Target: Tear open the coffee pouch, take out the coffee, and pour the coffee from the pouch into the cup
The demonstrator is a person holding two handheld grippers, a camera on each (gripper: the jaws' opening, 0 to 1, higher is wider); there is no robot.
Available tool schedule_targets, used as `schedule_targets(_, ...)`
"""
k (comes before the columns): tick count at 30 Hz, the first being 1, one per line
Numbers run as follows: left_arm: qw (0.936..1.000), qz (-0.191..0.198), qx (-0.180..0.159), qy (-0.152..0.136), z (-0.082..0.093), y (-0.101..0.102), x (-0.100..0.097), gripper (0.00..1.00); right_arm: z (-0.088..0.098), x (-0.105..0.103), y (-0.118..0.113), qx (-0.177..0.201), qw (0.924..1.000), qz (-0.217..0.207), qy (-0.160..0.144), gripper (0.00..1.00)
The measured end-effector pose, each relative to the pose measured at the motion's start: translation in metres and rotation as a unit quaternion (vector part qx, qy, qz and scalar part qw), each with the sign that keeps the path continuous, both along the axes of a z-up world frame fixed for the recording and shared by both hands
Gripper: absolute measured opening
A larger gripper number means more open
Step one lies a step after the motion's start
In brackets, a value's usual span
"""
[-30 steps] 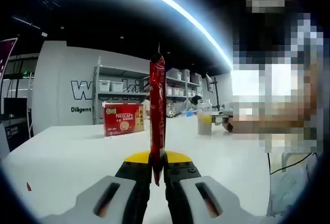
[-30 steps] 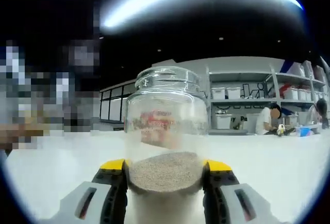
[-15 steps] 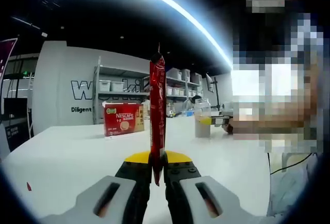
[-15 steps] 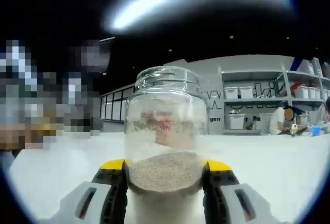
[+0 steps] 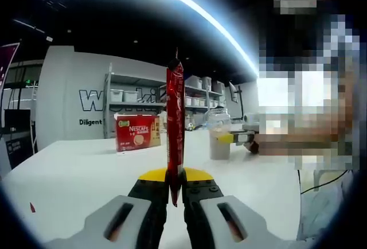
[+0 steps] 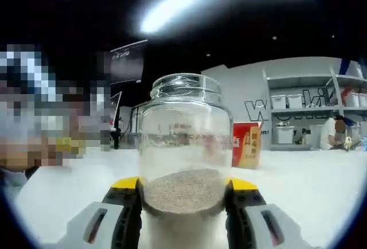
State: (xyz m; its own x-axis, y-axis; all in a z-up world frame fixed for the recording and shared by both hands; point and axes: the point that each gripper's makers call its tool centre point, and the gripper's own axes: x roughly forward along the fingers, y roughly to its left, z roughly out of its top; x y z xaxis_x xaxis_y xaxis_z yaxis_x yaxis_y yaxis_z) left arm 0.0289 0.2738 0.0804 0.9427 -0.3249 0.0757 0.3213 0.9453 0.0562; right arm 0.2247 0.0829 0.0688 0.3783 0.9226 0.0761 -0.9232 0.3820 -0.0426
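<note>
Now the left gripper pinches a red coffee stick that stands straight up. Its top end looks shut. The right gripper squeezes a glass jar with powder inside. The jar sits off to the stick's right, above the white counter. A red box reads "NESCAFE".

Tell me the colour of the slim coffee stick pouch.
Red slim coffee stick pouch, clearest in the left gripper view.
</note>
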Motion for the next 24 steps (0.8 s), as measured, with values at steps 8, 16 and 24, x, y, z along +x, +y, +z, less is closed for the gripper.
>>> schedule_targets(8, 1.0000, 0.002, -0.001, -0.002, 0.001, 0.003, 0.001, 0.11, 0.000, -0.013, 0.024, 0.000, 0.9995, 0.033, -0.001, 0.58)
schedule_targets(16, 1.0000, 0.001, 0.000, -0.002, 0.000, 0.005, 0.004, 0.11, -0.002, -0.029, 0.048, 0.001, 0.9969, 0.079, -0.001, 0.58)
schedule_targets(24, 1.0000, -0.001, 0.001, -0.002, -0.001, 0.007, 0.006, 0.11, -0.002, -0.044, 0.062, 0.001, 0.9937, 0.112, -0.002, 0.58)
